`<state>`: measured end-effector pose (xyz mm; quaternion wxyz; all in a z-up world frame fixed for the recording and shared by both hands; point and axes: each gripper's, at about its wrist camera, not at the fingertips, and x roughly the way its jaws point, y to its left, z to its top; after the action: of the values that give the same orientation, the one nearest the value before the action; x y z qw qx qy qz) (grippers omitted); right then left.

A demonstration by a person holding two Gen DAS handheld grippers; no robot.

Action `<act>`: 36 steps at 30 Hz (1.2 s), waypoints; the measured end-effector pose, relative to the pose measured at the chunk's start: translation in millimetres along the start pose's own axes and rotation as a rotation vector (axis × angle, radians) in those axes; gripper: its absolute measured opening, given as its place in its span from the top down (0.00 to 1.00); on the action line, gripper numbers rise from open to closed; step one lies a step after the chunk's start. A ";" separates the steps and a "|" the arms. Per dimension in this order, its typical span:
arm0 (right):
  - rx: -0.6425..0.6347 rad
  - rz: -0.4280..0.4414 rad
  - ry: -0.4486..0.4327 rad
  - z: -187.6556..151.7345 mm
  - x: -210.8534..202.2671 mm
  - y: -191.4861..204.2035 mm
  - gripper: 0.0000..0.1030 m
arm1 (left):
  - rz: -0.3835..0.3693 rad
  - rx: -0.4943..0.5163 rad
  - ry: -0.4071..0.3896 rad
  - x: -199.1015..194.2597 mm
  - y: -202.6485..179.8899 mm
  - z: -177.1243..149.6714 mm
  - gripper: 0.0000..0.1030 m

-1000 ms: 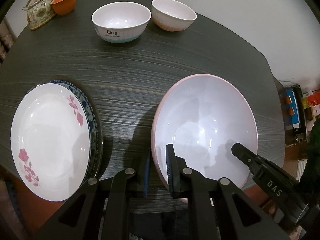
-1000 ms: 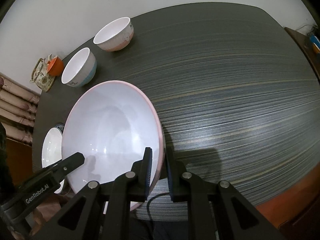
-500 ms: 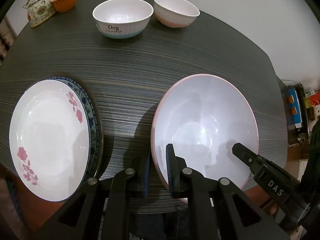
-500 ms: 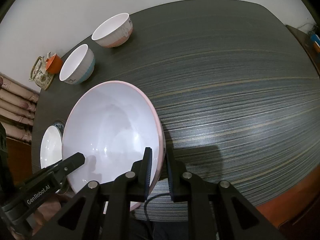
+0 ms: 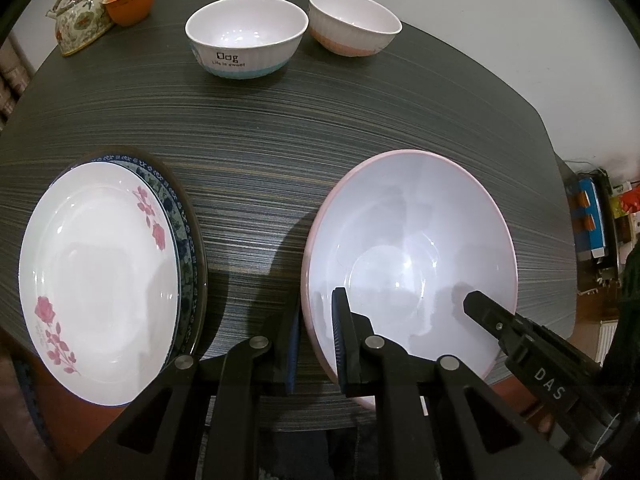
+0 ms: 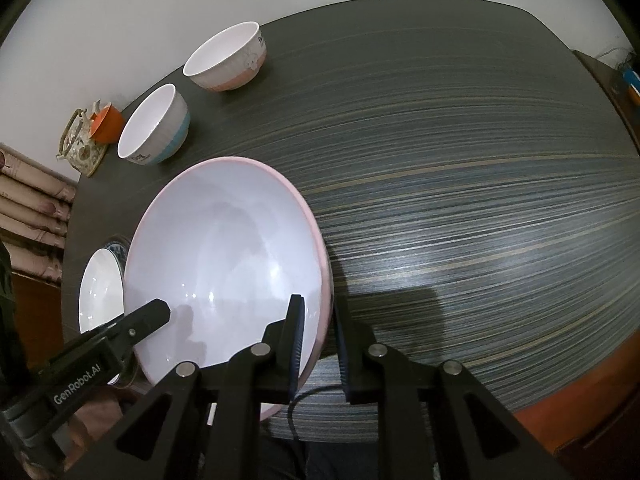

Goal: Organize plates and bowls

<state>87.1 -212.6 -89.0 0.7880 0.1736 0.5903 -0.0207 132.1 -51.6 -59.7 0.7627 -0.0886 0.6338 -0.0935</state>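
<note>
A large pink bowl (image 5: 408,240) with a pale inside sits near the table's front edge. My left gripper (image 5: 318,314) is shut on its left rim, one pad inside and one outside. My right gripper (image 6: 319,314) is shut on the bowl's (image 6: 224,248) right rim in the same way. To the left lies a white plate with pink flowers (image 5: 100,272), stacked on a blue-patterned plate (image 5: 188,240). At the far edge stand a blue-banded small bowl (image 5: 246,36) and a pink-banded small bowl (image 5: 352,20), side by side.
The dark striped table (image 5: 320,120) has a floral teapot (image 5: 80,20) and an orange cup (image 5: 130,0) at its far left corner. Right of the pink bowl the tabletop (image 6: 480,200) is bare. A white wall runs behind the table, and clutter lies on the floor (image 5: 596,216) to the right.
</note>
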 end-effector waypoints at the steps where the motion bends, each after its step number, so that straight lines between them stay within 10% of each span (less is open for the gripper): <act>1: -0.001 -0.001 0.003 0.1 0.7 0.0 0.83 | -0.003 -0.001 0.001 0.4 0.0 0.0 0.88; 36: -0.031 -0.038 -0.106 20.0 -23.8 4.8 0.68 | 0.006 -0.046 -0.019 -16.2 18.0 6.6 0.76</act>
<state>99.5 -218.2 -60.7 0.8201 0.1488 0.5514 -0.0358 136.1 -30.0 -47.7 0.7668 -0.1050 0.6287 -0.0758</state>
